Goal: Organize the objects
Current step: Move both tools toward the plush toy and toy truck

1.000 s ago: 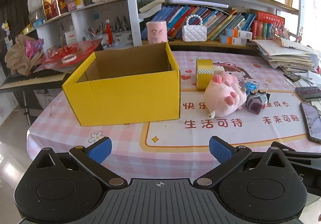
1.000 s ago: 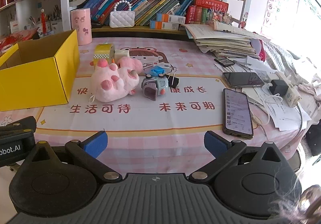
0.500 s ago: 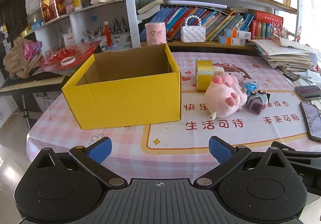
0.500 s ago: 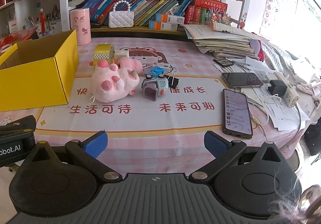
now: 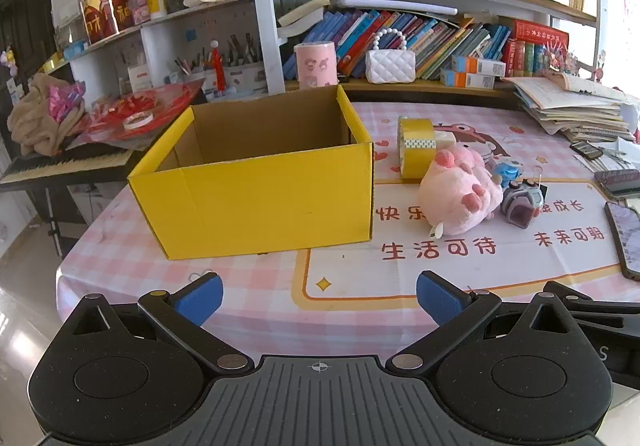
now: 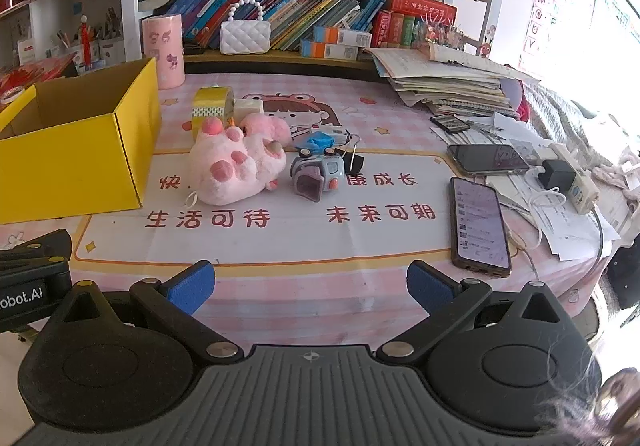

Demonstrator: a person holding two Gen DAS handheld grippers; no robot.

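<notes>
Yellow box beyond both level, wide-spread hand-held grippers.

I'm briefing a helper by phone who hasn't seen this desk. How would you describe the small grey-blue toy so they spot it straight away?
Start at the big yellow box on the pink checked tablecloth, then move right past the pink plush lying beside it. The grey-blue toy sits just right of the plush, in front of a black binder clip. It is the only hard, boxy piece there, with small orange-red buttons.
</notes>
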